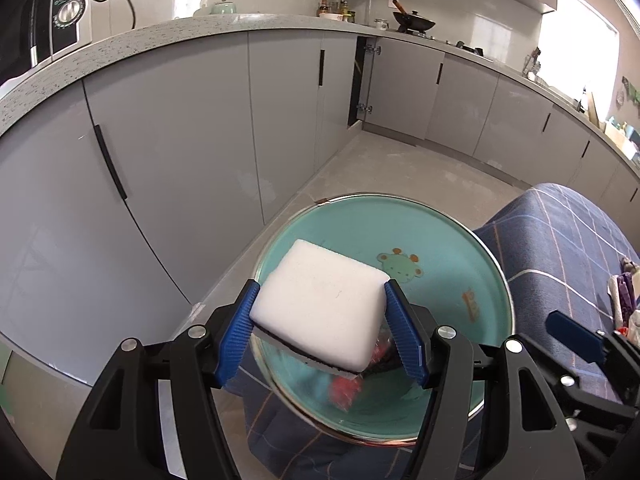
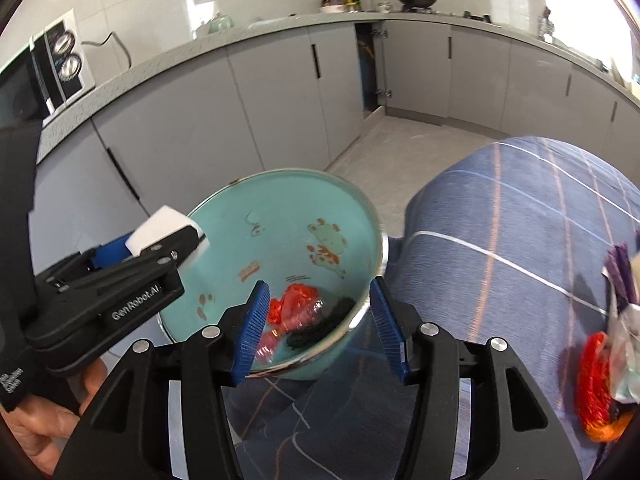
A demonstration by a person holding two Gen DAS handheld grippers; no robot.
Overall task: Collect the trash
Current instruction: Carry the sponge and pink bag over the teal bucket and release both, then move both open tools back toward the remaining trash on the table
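Note:
My left gripper point(image 1: 320, 328) is shut on a white sponge block point(image 1: 320, 304) and holds it above a teal bowl point(image 1: 440, 240). In the right wrist view the left gripper point(image 2: 168, 240) and the sponge point(image 2: 160, 226) hang over the bowl's left rim point(image 2: 224, 196). Inside the bowl lie a red wrapper point(image 2: 294, 304) and a dark scrap point(image 2: 320, 326). My right gripper point(image 2: 320, 320) is open and empty, its jaws on either side of the bowl's near rim. More wrappers point(image 2: 600, 392) lie on the blue checked cloth point(image 2: 500, 240) at the right.
Grey kitchen cabinets point(image 1: 180, 140) run along the left and back under a speckled counter point(image 1: 200, 28). One cabinet door point(image 1: 362, 80) stands ajar. A microwave point(image 1: 56, 8) sits at the top left. A wok point(image 1: 414, 20) rests on the stove.

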